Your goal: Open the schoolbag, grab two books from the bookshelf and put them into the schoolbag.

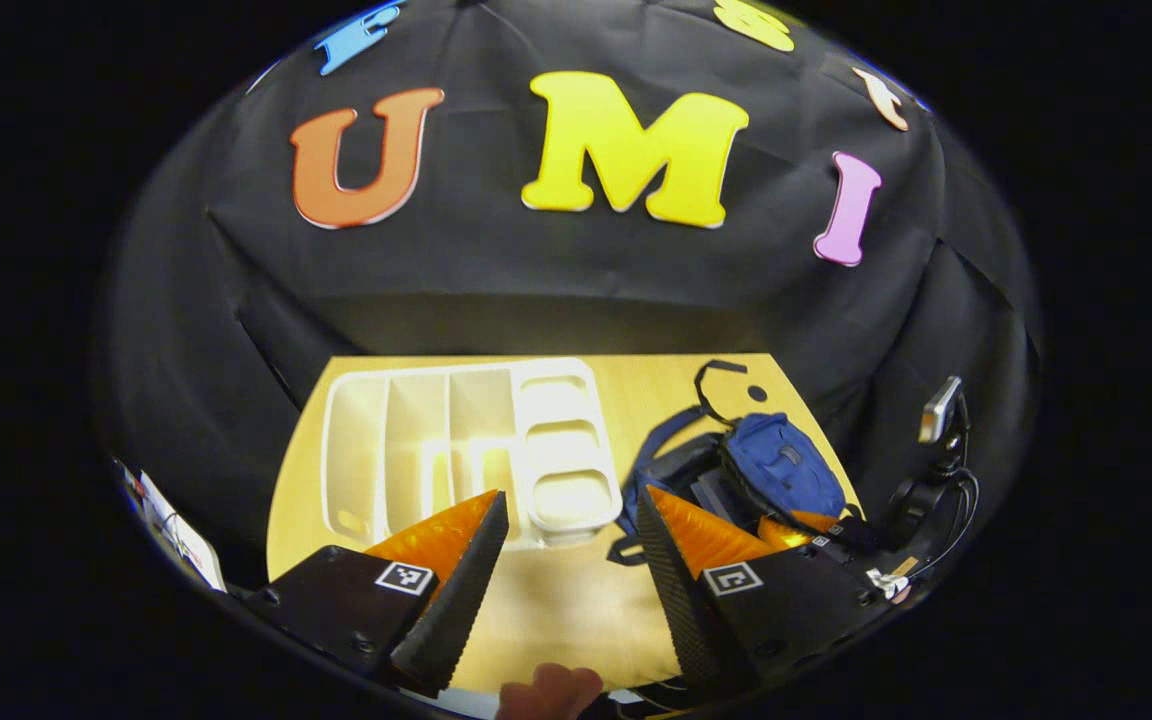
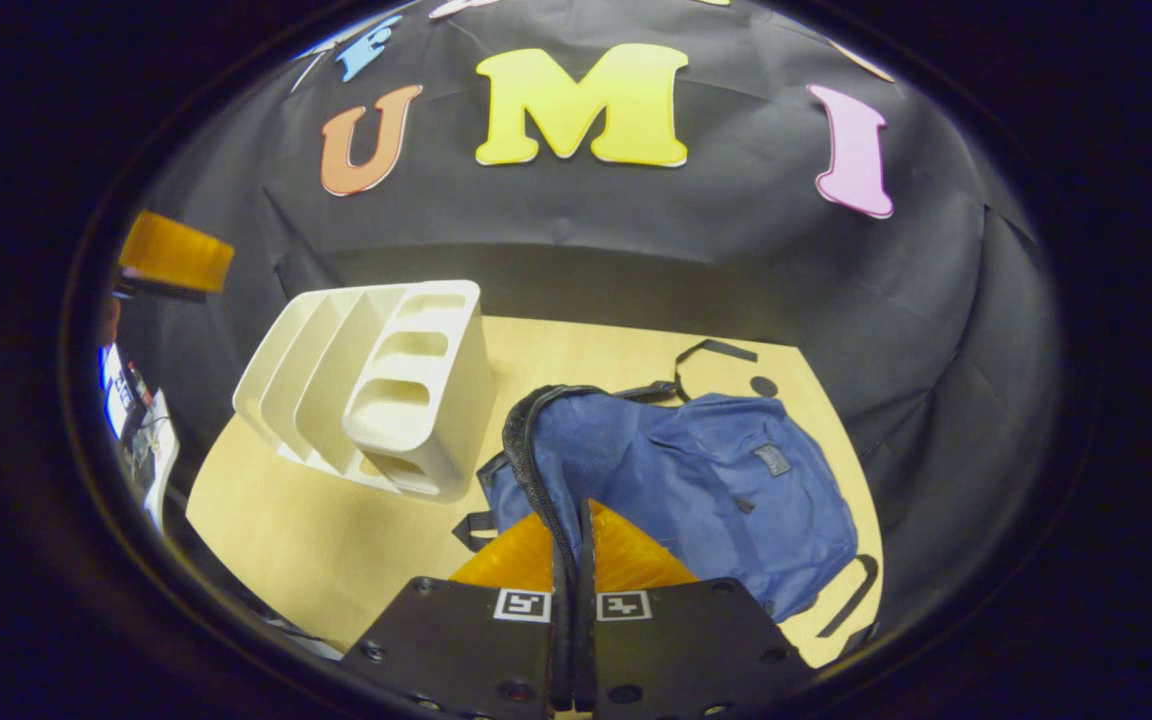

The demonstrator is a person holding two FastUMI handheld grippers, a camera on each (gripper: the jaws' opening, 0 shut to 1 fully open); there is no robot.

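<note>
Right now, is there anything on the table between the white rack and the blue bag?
No. In the right gripper view the white rack and blue bag sit nearly touching, with bare table at the narrow gap.

Schoolbag (image 2: 696, 480): blue cloth all over, darker blue in its folds.
Schoolbag zip edge (image 2: 536, 450): black, running along the opening on the side nearest the bookshelf.
Schoolbag straps (image 2: 711, 350): black, lying on the table just beyond the schoolbag.
Schoolbag label patch (image 2: 771, 459): small and grey, on the front panel of the schoolbag.
Bookshelf (image 1: 466, 440): plain cream-white, no pattern, beside the schoolbag.
Table (image 2: 336, 540): pale yellow wood tone with faint grain, under the schoolbag.
Gripper markers (image 2: 521, 604): black-and-white square patterns on black housings.
</note>
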